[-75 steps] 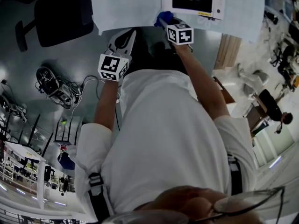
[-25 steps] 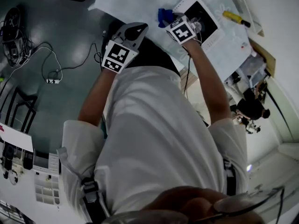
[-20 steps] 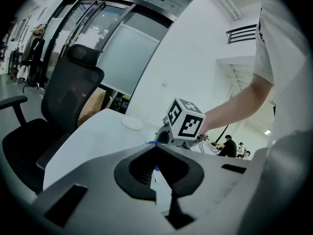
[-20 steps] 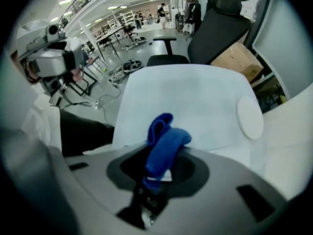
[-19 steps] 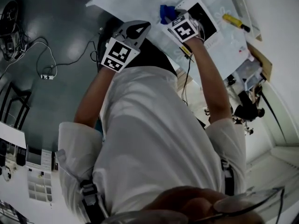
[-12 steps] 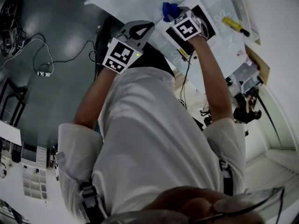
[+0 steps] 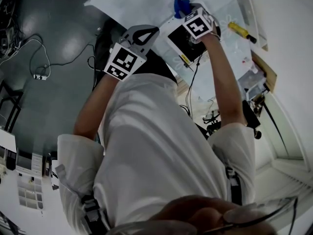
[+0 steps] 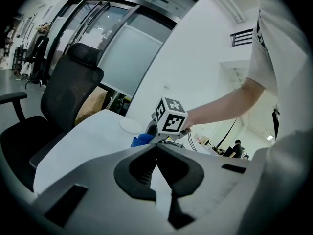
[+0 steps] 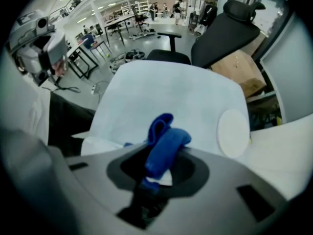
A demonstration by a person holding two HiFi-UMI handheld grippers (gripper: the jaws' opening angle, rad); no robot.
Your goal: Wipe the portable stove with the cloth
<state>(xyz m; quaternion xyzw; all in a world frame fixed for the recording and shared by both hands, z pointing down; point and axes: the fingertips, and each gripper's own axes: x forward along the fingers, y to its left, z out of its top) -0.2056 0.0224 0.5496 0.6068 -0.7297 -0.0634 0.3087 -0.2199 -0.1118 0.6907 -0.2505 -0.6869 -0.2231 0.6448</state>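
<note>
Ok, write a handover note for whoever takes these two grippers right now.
Left gripper: shut, empty, idle to the left of the portable stove.
Right gripper: shut on the blue cloth, at the stove's far edge.
Done: the cloth is picked up and brought to the stove. How much is already wiped can't be told.
Left: wipe across the black top and the white casing.

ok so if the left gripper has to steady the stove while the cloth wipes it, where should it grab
Probably the white rim of the stove, at the corner nearest the left gripper, coming in from the person's left. That edge is bare and closest; the right gripper with the cloth is over the far side. The left jaws are shut and must open first.
</note>
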